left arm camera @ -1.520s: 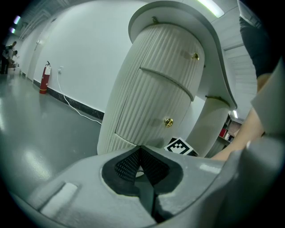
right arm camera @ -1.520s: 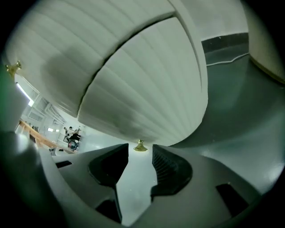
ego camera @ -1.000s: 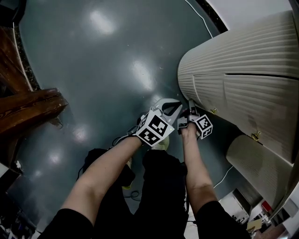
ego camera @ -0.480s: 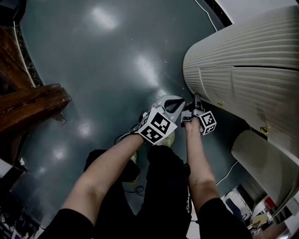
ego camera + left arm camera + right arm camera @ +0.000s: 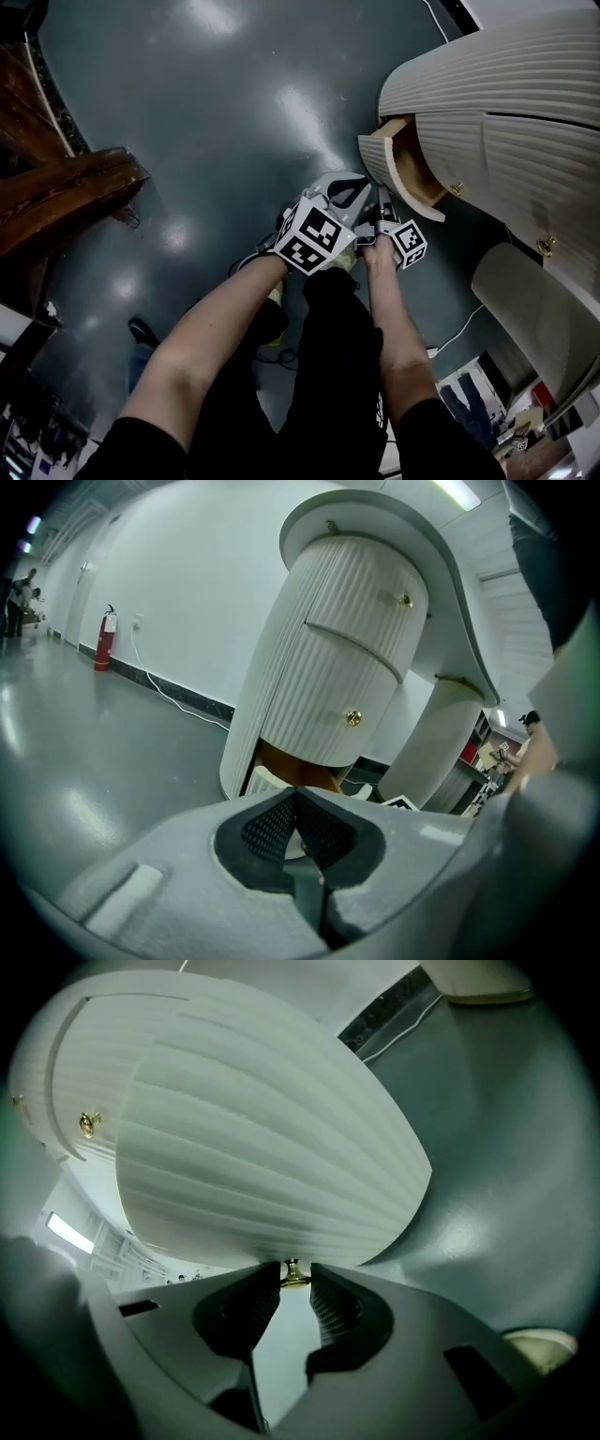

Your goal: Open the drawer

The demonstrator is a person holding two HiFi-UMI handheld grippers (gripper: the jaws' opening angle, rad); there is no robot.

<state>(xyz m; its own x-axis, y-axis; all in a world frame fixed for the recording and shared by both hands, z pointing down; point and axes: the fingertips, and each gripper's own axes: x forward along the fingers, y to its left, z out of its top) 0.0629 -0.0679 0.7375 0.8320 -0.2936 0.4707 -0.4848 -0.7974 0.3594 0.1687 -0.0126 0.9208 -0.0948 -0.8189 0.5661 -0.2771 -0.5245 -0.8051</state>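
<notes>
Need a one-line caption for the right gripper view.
Right tongs, jaws just closed further, clamp the brass knob of the ribbed drawer front.

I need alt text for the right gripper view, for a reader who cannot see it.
The right gripper, jaws just closed further, pinches the small brass knob of a ribbed cream drawer front. Grey floor lies behind at right.

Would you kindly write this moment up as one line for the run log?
drawer: part open | right gripper: jaws just closed on knob | left gripper: shut, empty
</notes>
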